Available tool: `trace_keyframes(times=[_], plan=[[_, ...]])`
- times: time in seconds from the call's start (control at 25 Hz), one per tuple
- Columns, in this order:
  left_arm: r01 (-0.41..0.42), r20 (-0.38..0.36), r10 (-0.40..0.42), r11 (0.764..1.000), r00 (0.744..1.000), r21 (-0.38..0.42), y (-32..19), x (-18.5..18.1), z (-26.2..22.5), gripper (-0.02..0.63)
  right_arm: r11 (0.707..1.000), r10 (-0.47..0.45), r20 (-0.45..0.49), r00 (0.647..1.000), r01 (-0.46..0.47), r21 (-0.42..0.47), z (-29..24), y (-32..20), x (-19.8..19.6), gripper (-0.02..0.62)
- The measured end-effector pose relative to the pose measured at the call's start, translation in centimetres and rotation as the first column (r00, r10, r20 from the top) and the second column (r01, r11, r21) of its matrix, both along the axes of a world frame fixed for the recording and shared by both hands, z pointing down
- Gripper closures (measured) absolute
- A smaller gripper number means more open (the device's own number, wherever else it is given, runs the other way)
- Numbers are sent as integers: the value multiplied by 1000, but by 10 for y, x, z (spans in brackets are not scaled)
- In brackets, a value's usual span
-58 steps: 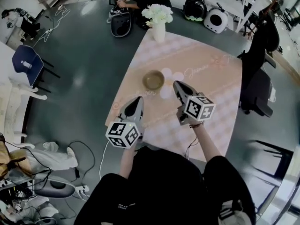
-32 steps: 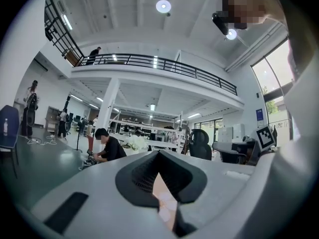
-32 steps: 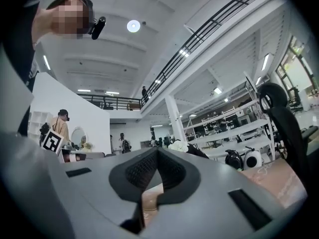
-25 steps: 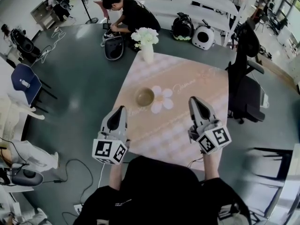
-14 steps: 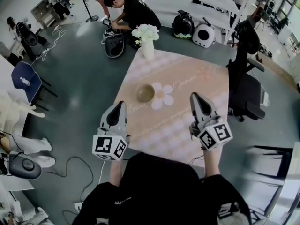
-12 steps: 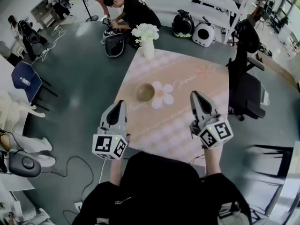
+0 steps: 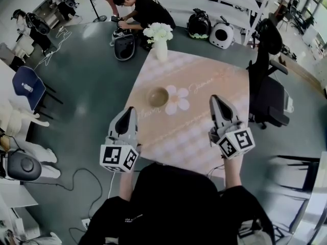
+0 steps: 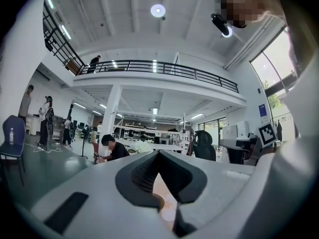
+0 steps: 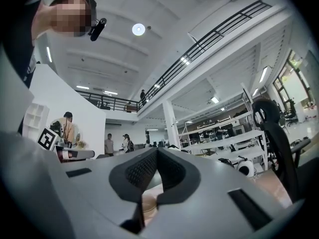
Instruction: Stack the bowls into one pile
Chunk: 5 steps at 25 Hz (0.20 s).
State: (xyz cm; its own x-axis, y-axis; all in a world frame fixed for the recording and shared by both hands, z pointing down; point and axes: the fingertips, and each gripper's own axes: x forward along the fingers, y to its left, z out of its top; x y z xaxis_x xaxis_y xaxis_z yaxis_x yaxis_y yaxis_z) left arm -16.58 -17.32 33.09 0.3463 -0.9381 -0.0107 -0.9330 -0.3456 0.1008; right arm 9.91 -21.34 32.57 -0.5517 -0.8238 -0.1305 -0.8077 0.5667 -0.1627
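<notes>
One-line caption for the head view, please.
Left hand-held gripper and right hand-held gripper, both shut and empty, held at the table's near end; the bowl sits beyond, touched by neither.

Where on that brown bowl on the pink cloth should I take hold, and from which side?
Pinch the near rim of the bowl, one jaw inside the wall, one outside. It sits upright, mouth up, apart from everything else, so the thin rim is probably the easiest edge to close on. Come from the near-left with the left gripper, opened first; it is shut now.
</notes>
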Motion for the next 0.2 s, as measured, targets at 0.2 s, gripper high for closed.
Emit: trace_keyframes(times=[0.2], plan=[[5,18,-5,1000,1000,-3,2,-3,2,609,1000,11,-15,1000,-11,2,1,1,0,603]])
